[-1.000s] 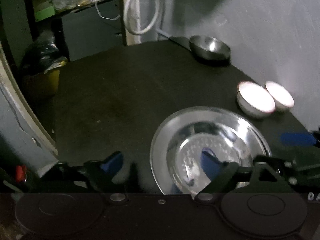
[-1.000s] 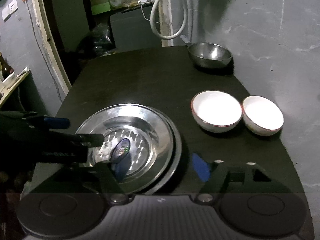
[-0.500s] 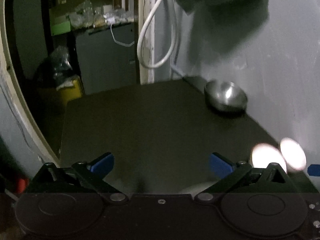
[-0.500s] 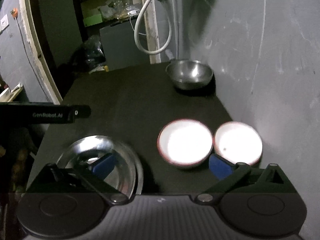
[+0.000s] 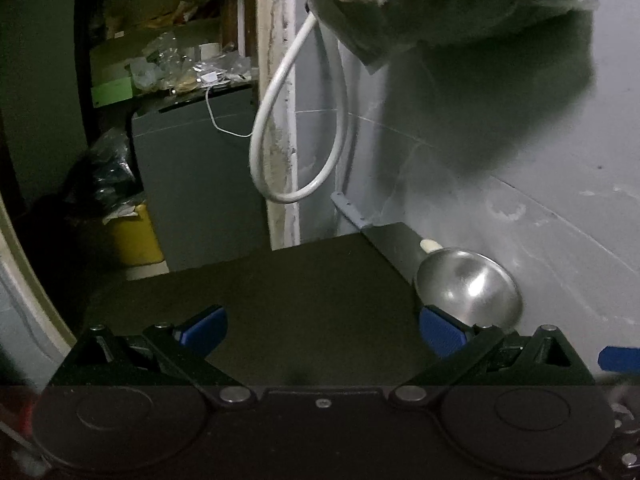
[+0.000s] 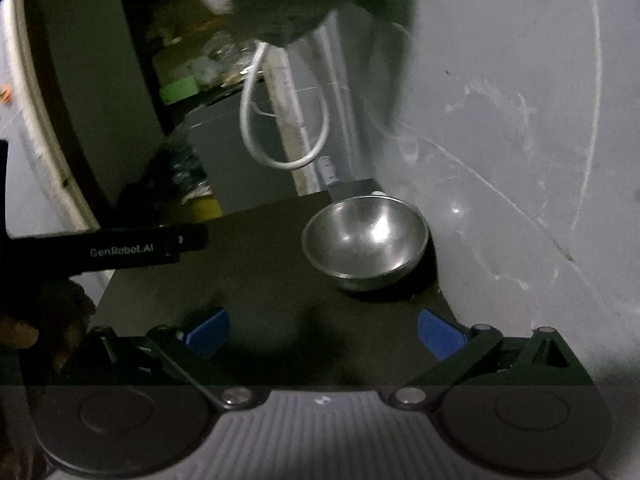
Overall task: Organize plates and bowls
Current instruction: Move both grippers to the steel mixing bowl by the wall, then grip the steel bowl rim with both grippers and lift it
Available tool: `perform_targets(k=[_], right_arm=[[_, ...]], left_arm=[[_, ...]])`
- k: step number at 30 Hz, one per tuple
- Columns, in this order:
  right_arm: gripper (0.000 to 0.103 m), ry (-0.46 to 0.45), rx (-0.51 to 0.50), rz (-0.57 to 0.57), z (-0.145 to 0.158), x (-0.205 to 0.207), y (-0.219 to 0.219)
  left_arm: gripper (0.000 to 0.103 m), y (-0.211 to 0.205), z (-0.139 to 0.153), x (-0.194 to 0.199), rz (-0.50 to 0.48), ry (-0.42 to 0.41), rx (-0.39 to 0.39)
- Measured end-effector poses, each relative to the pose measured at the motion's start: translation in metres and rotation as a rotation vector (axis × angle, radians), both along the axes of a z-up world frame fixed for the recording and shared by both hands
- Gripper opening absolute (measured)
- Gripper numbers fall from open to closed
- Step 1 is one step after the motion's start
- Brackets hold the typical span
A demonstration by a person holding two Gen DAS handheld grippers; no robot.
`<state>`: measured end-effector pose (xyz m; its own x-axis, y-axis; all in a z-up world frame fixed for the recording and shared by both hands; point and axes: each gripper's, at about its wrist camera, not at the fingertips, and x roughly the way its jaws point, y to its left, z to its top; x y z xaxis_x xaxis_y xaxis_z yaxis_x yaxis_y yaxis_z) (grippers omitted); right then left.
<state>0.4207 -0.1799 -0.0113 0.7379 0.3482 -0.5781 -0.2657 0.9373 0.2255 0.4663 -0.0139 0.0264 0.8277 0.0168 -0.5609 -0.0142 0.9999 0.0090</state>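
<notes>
The steel bowl (image 6: 365, 237) is standing empty at the centre right of the frame on the dark table (image 6: 256, 280), while the left gripper (image 5: 322, 330) and right gripper (image 6: 323, 332) are both gaping wide, holding nothing.

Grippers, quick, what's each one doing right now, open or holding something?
Left gripper: open, holding nothing, jaws just opened wider.
Right gripper: open, holding nothing, jaws just opened wider.

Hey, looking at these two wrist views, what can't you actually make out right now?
- Left wrist view: the steel bowl's near rim, hidden behind the left gripper's blue fingertip.
- Right wrist view: the table's near part, covered by the right gripper body.
- Both views: the shelf clutter, too dark and small to identify.
</notes>
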Motion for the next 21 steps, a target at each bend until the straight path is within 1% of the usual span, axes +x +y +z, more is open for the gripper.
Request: perform_targets(k=[4,6,9,13,16,17,19,20,21], right_arm=[[0.103,0.023,0.089,-0.058,-0.015,0.024,-0.005],[0.103,0.025,0.166,-0.107,-0.023,0.031,-0.011],[0.103,0.052,0.238,-0.169,-0.036,0.041,-0.016],[0.102,0.074,0.272,-0.234,-0.047,0.055,-0.02],[0.095,0.096,0.261,-0.277,-0.054,0.064,-0.02],[0.093,0.101,0.26,-0.287,-0.055,0.065,-0.02],[0.089,0.101,0.266,-0.297,-0.059,0.072,-0.019],[0.088,0.101,0.267,-0.298,-0.06,0.074,-0.018],[0.085,0.101,0.267,-0.298,-0.061,0.076,-0.018]], left_arm=[[0.102,-0.009,-0.011,0.032,-0.016,0.015,-0.013],[0.102,-0.013,-0.016,0.047,-0.03,0.04,-0.046],[0.102,-0.019,-0.026,0.068,-0.054,0.091,-0.116],[0.102,-0.031,-0.038,0.093,-0.072,0.149,-0.14],[0.101,-0.036,-0.048,0.107,-0.075,0.193,-0.152],[0.1,-0.038,-0.051,0.111,-0.077,0.203,-0.157],[0.09,-0.039,-0.054,0.115,-0.085,0.22,-0.167],[0.088,-0.04,-0.056,0.116,-0.087,0.226,-0.17],[0.082,-0.041,-0.057,0.116,-0.09,0.23,-0.176]])
